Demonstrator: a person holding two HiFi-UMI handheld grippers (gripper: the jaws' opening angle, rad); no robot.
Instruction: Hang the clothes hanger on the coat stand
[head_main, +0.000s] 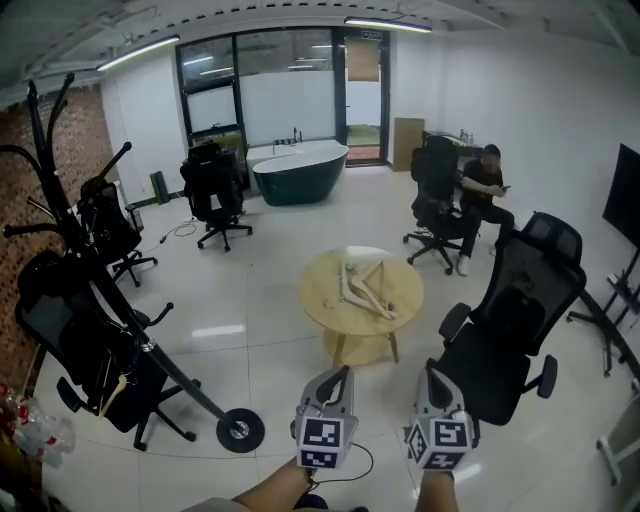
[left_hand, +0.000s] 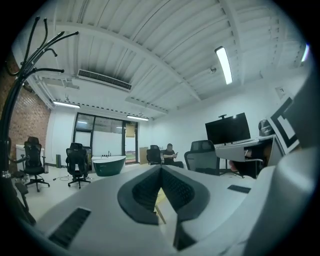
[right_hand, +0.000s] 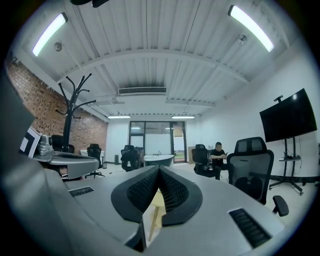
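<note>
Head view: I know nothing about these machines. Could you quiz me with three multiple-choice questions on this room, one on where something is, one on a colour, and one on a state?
1. Where do the wooden hangers lie?
A. on the floor
B. on the round table
C. on a chair

2. What colour is the coat stand?
A. black
B. white
C. red

3. How do the left gripper and the right gripper stand?
A. both wide open
B. both clamped on a hanger
C. both shut and empty

Answers:
1. B: the head view shows them on the tabletop.
2. A: its pole and hooks are black.
3. C: in each gripper view the pads meet with nothing between them.
</note>
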